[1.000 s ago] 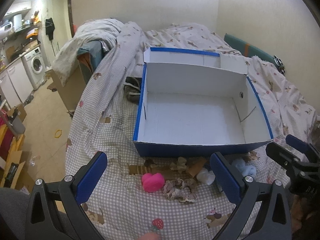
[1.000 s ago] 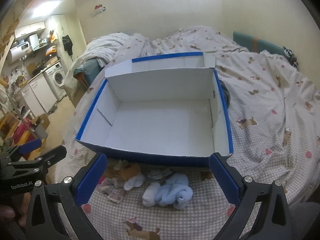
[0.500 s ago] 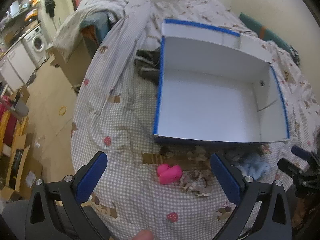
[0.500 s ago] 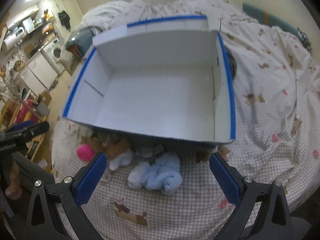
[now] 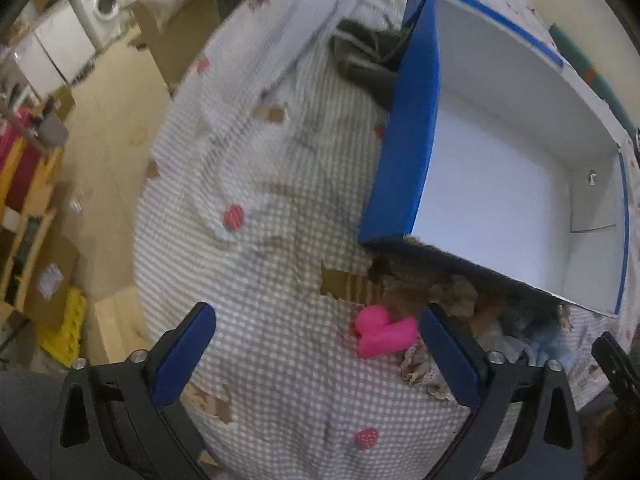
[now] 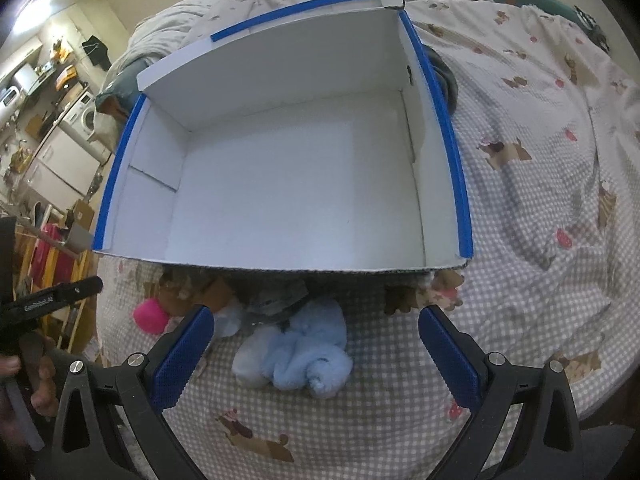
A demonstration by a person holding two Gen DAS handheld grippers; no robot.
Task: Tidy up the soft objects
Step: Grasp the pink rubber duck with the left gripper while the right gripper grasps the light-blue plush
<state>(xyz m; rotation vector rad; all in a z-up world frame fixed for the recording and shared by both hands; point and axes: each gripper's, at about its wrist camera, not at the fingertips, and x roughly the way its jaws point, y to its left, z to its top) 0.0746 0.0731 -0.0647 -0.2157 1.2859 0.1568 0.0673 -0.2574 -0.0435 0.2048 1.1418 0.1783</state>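
A white box with blue outer walls [image 5: 412, 128] [image 6: 452, 148] stands on the checked bedspread; nothing lies inside it. Soft things lie in a row at its near wall: a pink plush piece [image 5: 382, 332] [image 6: 150, 316], a lacy beige scrunchie [image 5: 420, 368], a light blue fluffy bundle [image 6: 304, 352] [image 5: 548, 344] and a white sock [image 6: 228, 318]. My left gripper [image 5: 316, 348] is open and empty, above the bed just left of the pink piece. My right gripper [image 6: 316, 348] is open and empty, above the light blue bundle.
A dark garment [image 5: 368, 60] lies by the box's far left corner. The bed's left edge drops to a floor with cardboard boxes [image 5: 52, 280] and a washing machine [image 5: 104, 4]. The bedspread [image 6: 540, 160] spreads wide to the right of the box.
Both grippers have dropped lower and closer to the soft things at the box's near wall. The left one has swung left, so the box now sits at its right. Nothing was taken hold of.
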